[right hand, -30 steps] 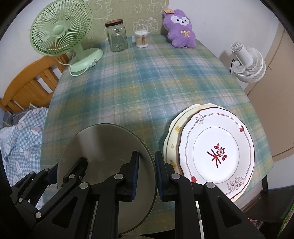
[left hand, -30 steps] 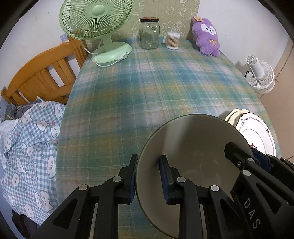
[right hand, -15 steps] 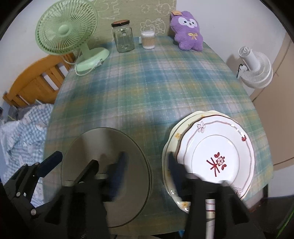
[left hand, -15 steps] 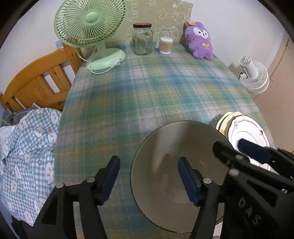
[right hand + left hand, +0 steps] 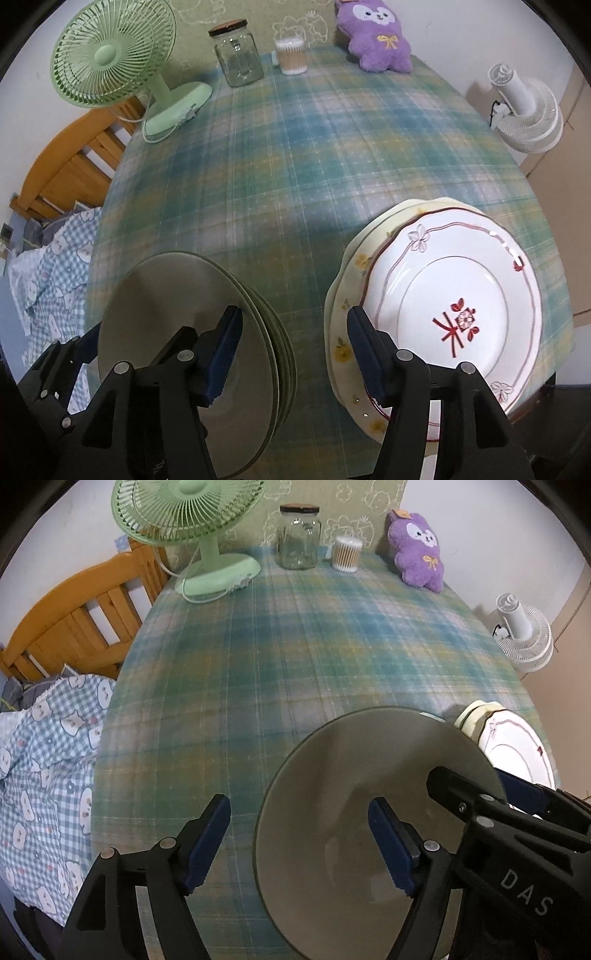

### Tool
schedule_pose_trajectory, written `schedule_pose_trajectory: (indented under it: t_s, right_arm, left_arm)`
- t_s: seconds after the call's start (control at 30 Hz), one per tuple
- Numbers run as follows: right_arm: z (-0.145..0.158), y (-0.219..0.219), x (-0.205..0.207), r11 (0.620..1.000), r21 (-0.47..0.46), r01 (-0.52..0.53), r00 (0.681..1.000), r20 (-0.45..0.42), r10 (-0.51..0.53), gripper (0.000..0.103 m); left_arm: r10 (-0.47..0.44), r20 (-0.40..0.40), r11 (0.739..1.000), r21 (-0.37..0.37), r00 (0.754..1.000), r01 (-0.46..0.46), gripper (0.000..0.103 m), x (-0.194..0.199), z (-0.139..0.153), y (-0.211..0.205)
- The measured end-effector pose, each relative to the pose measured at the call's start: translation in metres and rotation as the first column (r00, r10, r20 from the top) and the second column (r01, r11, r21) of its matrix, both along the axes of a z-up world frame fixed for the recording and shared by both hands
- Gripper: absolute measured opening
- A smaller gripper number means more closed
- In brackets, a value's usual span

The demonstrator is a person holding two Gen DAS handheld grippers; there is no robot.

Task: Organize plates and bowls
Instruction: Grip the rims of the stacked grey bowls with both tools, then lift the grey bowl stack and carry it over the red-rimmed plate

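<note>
You are at a table (image 5: pixel 295 657) with a soft checked cloth of blue, green and yellow. At the far edge stand a green fan (image 5: pixel 192 524), a glass jar (image 5: pixel 298 537), a tub of cotton buds (image 5: pixel 347 554) and a fuzzy purple bunny (image 5: pixel 419 554).

A second ago both your claws pinched the grey bowl. Now both have let go. Your left gripper (image 5: pixel 299 842) is wide apart, with one blue pad over the cloth and the other pad over the inside of the bowl. Your right gripper (image 5: pixel 293 350) is wide apart too, over the cloth between the bowls and the plates.

So the grey bowl (image 5: pixel 184 350) now sits by itself on the stack of bowls at the near left of the table. You can see the thin rims of the other bowls under it. I think that step is done.

The bowl is round, smooth and dull grey-green, and it looks hard like fired clay. At the near right lie two plates. The white plate (image 5: pixel 454 306) is shiny, with a wavy rim, red lines and a red flower. It rests on a cream plate (image 5: pixel 347 273) with small yellow flowers.
</note>
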State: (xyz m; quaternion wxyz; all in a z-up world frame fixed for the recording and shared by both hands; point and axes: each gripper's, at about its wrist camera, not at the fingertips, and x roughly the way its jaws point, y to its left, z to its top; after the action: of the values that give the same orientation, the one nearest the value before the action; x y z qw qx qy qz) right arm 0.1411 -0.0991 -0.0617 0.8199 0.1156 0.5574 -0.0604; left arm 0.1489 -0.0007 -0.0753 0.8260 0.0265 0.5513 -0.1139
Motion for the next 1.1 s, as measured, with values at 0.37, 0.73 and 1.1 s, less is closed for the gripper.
schedule_pose_trajectory:
  t_s: [0.37,0.73,1.1]
  right_arm:
    - [-0.016,0.003,0.007,0.999,0.044,-0.026,0.999,-0.038,0.028,0.061]
    - [-0.018,0.016,0.012,0.995,0.057,-0.077,0.995,-0.054,0.08,0.043]
    - [-0.01,0.022,0.008,0.997,0.027,-0.07,0.996,-0.052,0.071,0.043]
  left_arm:
    - [0.014,-0.035,1.0,0.011,0.999,-0.014,0.077,0.0,-0.009,0.001]
    - [-0.032,-0.045,0.999,-0.03,0.998,0.031,0.059,-0.003,-0.011,-0.007]
    - [-0.019,-0.083,0.998,-0.062,0.996,0.014,0.058,-0.003,-0.006,-0.001]
